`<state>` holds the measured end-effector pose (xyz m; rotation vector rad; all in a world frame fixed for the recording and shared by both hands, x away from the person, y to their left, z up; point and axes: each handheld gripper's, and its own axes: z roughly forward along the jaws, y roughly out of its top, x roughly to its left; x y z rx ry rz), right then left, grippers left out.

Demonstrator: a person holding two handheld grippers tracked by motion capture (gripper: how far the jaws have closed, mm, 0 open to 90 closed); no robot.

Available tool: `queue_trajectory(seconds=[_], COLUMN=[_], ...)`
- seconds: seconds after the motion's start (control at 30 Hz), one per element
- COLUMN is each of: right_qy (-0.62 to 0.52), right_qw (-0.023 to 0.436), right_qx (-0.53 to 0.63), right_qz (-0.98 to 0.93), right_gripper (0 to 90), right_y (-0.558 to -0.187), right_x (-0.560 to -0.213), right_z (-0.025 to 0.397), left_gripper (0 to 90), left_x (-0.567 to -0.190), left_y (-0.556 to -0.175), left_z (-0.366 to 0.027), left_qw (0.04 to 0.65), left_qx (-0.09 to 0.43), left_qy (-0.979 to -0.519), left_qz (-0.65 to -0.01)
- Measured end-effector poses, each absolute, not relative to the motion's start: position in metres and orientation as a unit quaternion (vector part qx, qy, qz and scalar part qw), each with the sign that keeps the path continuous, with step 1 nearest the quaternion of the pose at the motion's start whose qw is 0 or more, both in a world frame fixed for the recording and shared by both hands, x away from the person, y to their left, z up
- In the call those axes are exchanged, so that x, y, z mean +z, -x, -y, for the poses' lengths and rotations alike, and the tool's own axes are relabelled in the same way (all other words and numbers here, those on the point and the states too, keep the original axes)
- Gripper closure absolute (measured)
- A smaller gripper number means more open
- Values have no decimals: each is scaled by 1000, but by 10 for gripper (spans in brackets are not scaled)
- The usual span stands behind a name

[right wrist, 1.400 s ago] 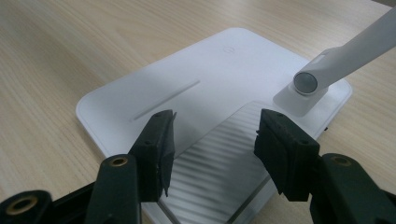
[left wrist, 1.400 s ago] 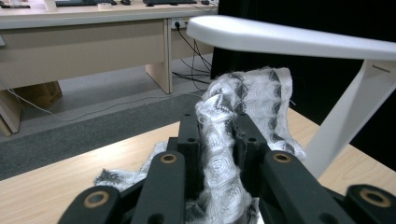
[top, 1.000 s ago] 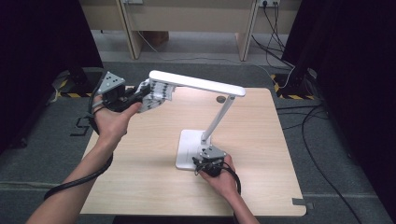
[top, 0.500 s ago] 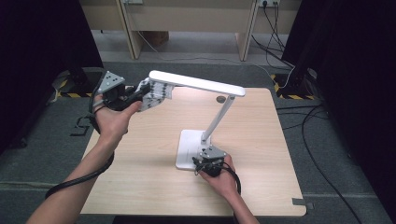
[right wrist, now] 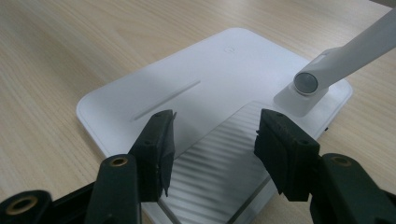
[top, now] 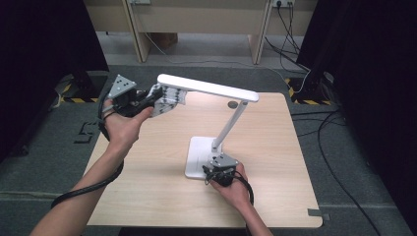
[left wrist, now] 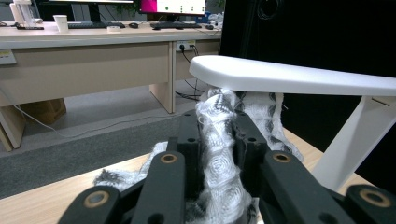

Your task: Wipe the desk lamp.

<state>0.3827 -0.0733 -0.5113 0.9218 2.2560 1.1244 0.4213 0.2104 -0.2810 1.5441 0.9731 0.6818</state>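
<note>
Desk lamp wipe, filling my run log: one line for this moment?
left gripper: shut on cloth, under lamp head | right gripper: open, over lamp base | table

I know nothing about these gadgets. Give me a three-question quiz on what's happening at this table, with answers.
1. True or false: the left gripper is shut on a cloth.
2. What does the cloth touch? A) the lamp head's underside B) the lamp base C) the table
3. How do the right gripper's jaws stand?

Key
1. True; the patterned cloth is pinched between its jaws.
2. A; it is held up against the head's end.
3. Open, low over the base's ribbed near edge, gripping nothing.
</note>
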Motion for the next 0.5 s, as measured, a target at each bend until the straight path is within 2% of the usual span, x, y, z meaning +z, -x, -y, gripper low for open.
queue_trajectory(seconds=[0.5], right_qy=[-335], right_qw=[227], right_qx=[408], right_qz=[-818], right_gripper=[470], right_y=[-382], right_x=[-511], right_z=[73], left_gripper=[759], left_x=[-280], left_y=[-420], left_z=[-201], left_qw=[563], left_qx=[286], left_qy=[-665], left_qz=[-399])
